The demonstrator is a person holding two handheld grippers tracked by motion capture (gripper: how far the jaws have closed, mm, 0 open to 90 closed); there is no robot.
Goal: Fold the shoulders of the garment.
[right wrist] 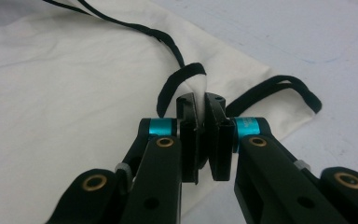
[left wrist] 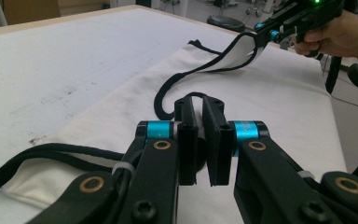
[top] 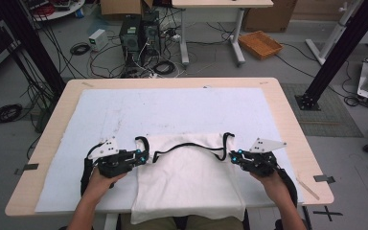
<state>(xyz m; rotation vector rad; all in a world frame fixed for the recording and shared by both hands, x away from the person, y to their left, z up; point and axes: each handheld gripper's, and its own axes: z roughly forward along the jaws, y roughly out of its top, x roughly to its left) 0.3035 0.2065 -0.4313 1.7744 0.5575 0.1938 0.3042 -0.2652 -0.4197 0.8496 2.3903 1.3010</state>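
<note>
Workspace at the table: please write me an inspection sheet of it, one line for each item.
Surface: wooden table covered by a white sheet, faintly stained.
Job's things: white garment with black trim, hanging over the near edge.
Clutter: nothing seen on the sheet.
Grippers: left hand-held gripper and right hand-held gripper each shut on the garment's upper corners.
Cables: tangle on the floor.
Surroundings: computer towers, wicker tray.

Even, soft, slightly blurry indoor light

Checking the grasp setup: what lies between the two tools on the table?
In the high view, the white cloth bag spans the stretch between the left tool and right tool, its black strap sagging across the top edge.
</note>
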